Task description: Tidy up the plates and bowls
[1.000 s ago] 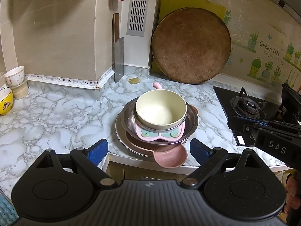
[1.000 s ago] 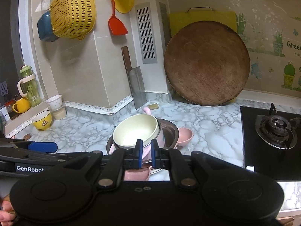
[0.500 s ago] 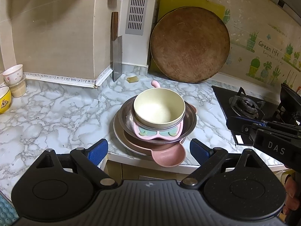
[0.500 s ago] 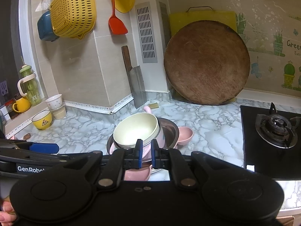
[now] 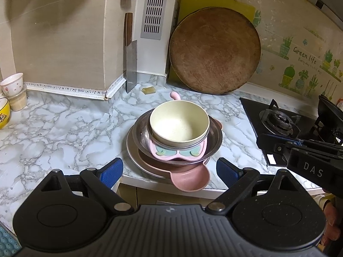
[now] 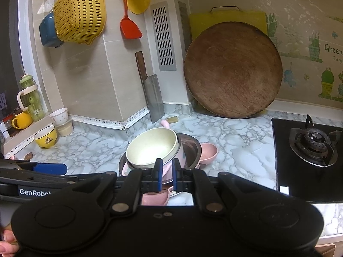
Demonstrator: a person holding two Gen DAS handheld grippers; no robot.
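A cream bowl point(image 5: 179, 126) sits on top of a stack: a pink butterfly-shaped plate point(image 5: 179, 153), a steel bowl point(image 5: 214, 138), and a pink eared plate point(image 5: 190, 178) on a wide steel plate point(image 5: 130, 147). The stack stands at the counter's front edge. My left gripper point(image 5: 169, 170) is open, in front of the stack, apart from it. My right gripper point(image 6: 166, 176) has its blue pads nearly together with a narrow gap, nothing between them, just in front of the stack point(image 6: 152, 147). It also shows at the right of the left wrist view point(image 5: 278, 145).
A round wooden board point(image 5: 215, 50) and a cleaver point(image 5: 130, 64) lean on the back wall. A gas stove point(image 5: 280, 122) is right. A yellow bowl point(image 6: 46, 137), a white cup point(image 6: 60, 114), a yellow mug point(image 6: 21, 120) and a green bottle point(image 6: 32, 98) stand left.
The left gripper has drifted slightly left and closer to the stack. The right gripper has barely moved. Both keep the same opening.
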